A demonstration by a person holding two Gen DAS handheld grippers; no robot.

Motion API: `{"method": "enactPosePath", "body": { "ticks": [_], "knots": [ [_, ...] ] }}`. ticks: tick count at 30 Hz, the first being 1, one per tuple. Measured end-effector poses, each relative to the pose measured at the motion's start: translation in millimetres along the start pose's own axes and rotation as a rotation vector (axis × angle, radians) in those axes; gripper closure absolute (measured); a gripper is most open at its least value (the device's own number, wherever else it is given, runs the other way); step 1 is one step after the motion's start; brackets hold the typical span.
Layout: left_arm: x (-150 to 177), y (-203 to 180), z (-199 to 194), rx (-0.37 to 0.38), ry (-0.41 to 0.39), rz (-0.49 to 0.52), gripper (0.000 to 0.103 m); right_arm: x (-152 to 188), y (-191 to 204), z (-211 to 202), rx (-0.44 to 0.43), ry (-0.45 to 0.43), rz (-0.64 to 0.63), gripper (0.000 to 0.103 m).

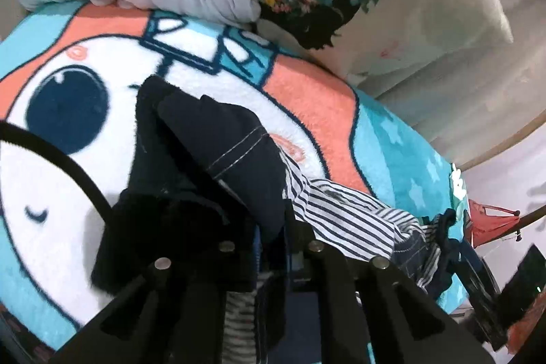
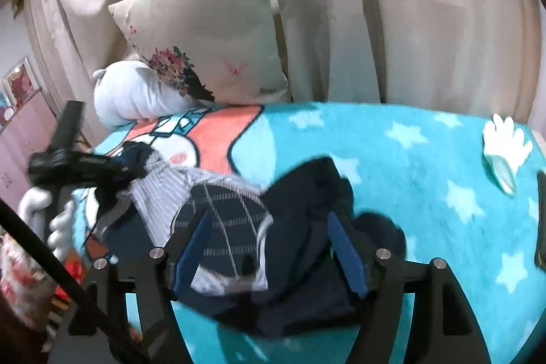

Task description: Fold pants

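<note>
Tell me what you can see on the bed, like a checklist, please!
Surface: cartoon blanket, turquoise with white stars.
Job's things: dark navy pants with striped lining, bunched up, not folded yet.
Clutter: white plush toy, flowered cushion by the curtain.
Grippers: left gripper shut on the pants; right gripper open, fingers either side of the pants.
Cables: thin black strap or cable; cannot tell which.
Surroundings: beige curtains, pink furniture.

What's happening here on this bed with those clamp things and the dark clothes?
A person is folding dark pants with a striped lining on a cartoon blanket. The left gripper is shut on one end of the pants and holds it up. The right gripper is open, its fingers either side of the bunched middle.
</note>
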State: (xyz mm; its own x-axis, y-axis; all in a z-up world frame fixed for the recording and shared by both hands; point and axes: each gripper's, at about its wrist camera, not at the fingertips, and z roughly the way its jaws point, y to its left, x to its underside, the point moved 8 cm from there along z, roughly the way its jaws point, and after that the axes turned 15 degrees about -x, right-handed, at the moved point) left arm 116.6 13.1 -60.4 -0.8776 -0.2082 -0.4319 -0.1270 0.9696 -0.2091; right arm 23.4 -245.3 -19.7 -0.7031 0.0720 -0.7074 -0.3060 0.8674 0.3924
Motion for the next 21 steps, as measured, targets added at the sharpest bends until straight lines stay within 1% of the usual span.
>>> {"method": "enactPosePath", "body": {
  "ticks": [1,2,3,4,5,6,8,9,13,15,17,19,20,21],
  "knots": [
    [0.7,-0.4,-4.6,0.004,-0.01,-0.001,0.094,-3.8,-0.7,7.7,0.033,0.003,-0.02,0.029],
    [3.4,1.0,-12.0,0.01,-0.026,0.0,0.096,-5.8,-1.8,17.8,0.087,0.013,-0.048,0.029],
    [6.4,1.7,-19.9,0.019,-0.045,0.004,0.097,-5.9,-3.9,26.1,0.132,0.032,-0.064,0.036],
    [8.8,3.2,-26.5,0.025,-0.059,0.003,0.097,-4.9,-7.6,35.2,0.171,0.058,-0.073,0.051],
    [12.6,5.4,-33.6,0.03,-0.073,0.001,0.097,-2.7,-11.4,41.7,0.19,0.084,-0.072,0.089],
    [16.6,8.2,-40.1,0.033,-0.087,0.0,0.097,-1.7,-15.5,44.4,0.196,0.1,-0.055,0.089],
    [24.0,13.9,-47.1,0.026,-0.105,-0.003,0.097,-4.0,-19.6,34.6,0.153,0.062,-0.003,0.089],
    [30.3,17.5,-48.1,0.02,-0.109,-0.002,0.097,-5.5,-21.2,25.4,0.152,0.041,0.009,0.089],
    [52.1,25.3,-35.7,0.011,-0.076,0.002,0.097,-0.7,-35.3,-18.4,0.179,-0.038,0.077,0.09],
    [59.8,29.8,-25.4,0.005,-0.055,0.003,0.097,8.4,-49.6,-37.3,0.188,-0.059,0.139,0.09],
    [65.0,34.7,-19.7,0.004,-0.043,-0.003,0.096,21.1,-75.1,-57.1,0.208,-0.097,0.243,0.087],
    [69.1,37.6,-21.3,0.032,-0.041,-0.002,0.095,32.9,-98.8,-77.0,0.234,-0.133,0.353,0.072],
    [70.9,39.5,-23.8,0.042,-0.048,0.006,0.094,37.9,-108.6,-88.0,0.223,-0.165,0.405,0.056],
    [73.0,41.6,-28.7,0.057,-0.06,0.012,0.093,40.3,-113.9,-97.2,0.194,-0.204,0.443,0.044]
  ]
}}
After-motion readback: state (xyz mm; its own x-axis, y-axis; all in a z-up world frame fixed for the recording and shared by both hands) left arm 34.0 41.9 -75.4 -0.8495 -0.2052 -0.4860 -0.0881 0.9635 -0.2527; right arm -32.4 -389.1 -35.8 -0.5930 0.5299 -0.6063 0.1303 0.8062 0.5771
